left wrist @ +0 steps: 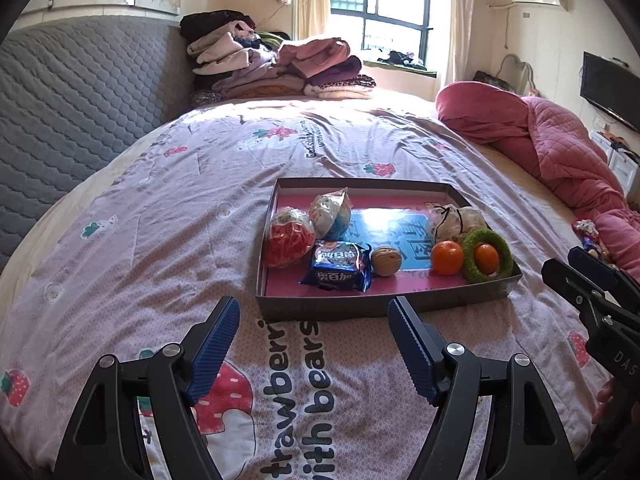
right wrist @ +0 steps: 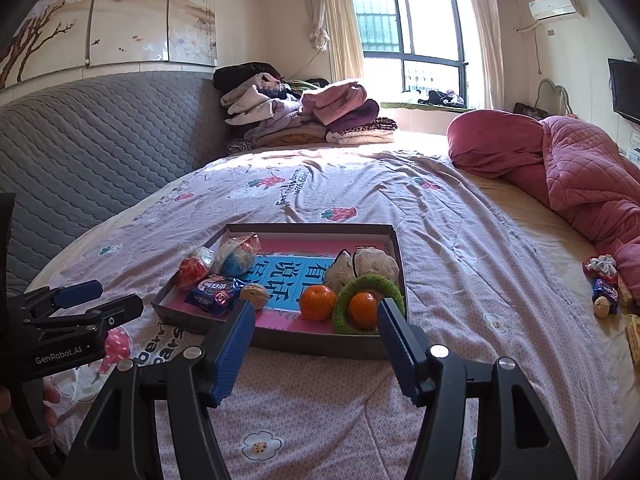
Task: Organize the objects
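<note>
A flat box (left wrist: 384,304) is set in the middle of the bed (left wrist: 160,208). Snacks are kept at its left side: a red bag (left wrist: 289,240), a white and blue bag (left wrist: 331,213) and a blue cookie pack (left wrist: 340,266). A walnut (left wrist: 386,262) is seen near the front edge. An orange (left wrist: 447,257) and a green ring (left wrist: 488,256) with a second orange inside it are placed at the front right corner, with a white cloth bag (left wrist: 456,218) behind them.

The left gripper (left wrist: 314,340) is held wide open just before the front edge, and nothing is held in it. The right gripper (right wrist: 316,340) is also open and empty.

More small things (right wrist: 604,284) are left at the right edge of the bed, by the pink quilt (right wrist: 580,168). These should likely be fetched next. One should be picked at a time and squeezed softly. It should be set down in a bare spot of the box, beside things of its own kind.
</note>
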{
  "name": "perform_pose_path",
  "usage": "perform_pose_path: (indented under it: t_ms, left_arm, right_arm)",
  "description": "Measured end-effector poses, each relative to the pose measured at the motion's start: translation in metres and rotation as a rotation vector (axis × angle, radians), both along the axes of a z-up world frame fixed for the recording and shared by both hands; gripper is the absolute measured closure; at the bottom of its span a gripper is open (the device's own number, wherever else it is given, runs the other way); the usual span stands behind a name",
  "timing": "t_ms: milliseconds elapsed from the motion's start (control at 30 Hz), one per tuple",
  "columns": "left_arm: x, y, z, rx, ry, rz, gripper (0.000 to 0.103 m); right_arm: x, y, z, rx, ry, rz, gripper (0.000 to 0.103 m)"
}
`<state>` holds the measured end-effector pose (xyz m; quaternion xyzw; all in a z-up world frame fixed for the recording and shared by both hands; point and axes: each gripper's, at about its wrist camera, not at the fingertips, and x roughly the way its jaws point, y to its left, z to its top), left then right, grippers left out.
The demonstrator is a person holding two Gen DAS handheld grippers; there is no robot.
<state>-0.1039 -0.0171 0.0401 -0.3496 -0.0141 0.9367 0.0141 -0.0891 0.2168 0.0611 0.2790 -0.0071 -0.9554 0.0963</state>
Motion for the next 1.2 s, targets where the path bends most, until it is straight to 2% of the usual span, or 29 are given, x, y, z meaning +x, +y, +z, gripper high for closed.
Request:
perform_pose_path:
  t_ms: [700, 1200]
  left_arm:
    - [0.023, 0.014, -0.022, -0.025, -0.059, -0.02, 0.025]
    - [0.025, 0.011, -0.039, -0.025, -0.09, -0.006, 0.025]
  right_arm:
    - [0.014, 0.002, -0.02, 0.024, -0.063, -0.016, 0.04]
    - [0.017, 0.004, -0.044, 0.03, -0.107, -0.035, 0.04]
